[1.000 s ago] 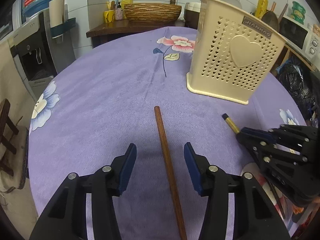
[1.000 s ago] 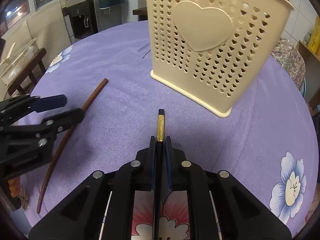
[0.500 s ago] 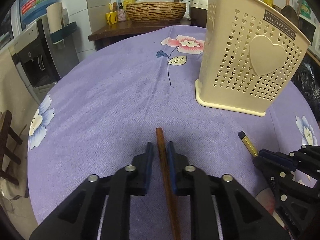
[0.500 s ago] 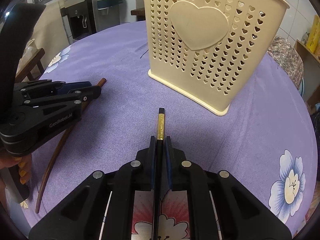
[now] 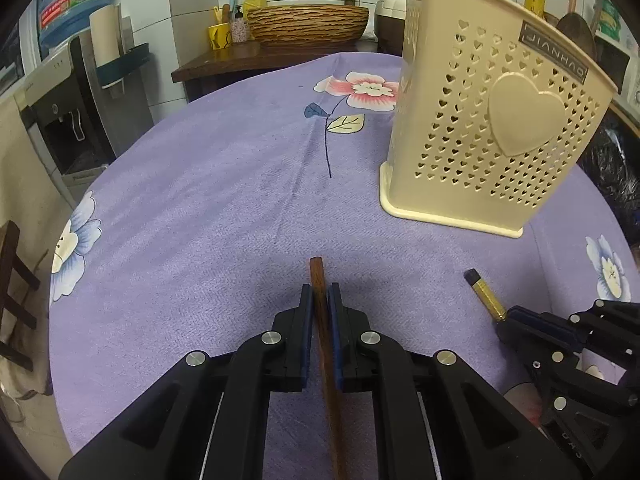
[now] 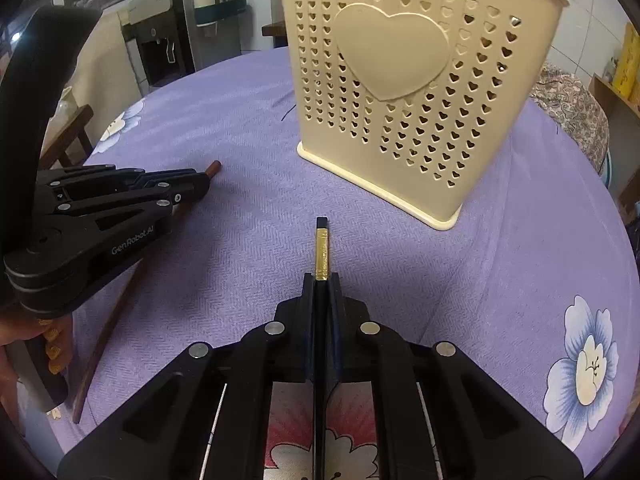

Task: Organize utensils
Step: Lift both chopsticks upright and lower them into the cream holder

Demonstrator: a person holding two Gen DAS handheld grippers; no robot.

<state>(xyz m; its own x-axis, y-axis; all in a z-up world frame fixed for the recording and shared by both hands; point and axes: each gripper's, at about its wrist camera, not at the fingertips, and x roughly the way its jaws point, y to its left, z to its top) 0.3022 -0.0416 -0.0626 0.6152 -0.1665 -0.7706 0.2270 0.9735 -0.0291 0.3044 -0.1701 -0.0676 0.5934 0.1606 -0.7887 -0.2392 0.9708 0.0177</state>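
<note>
Clamping a brown wooden chopstick (image 5: pixel 319 280), the left gripper (image 5: pixel 320 296) is fully closed; the right gripper (image 6: pixel 321 280) pinches a black gold-banded chopstick (image 6: pixel 321 248), whose tip projects toward the cream perforated plastic holder (image 6: pixel 404 92).

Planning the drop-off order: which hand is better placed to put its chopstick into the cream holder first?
Probably right: its tool grips the black gold-banded chopstick pointing straight at the cream holder; the left tool holds the brown chopstick off to the side.
</note>
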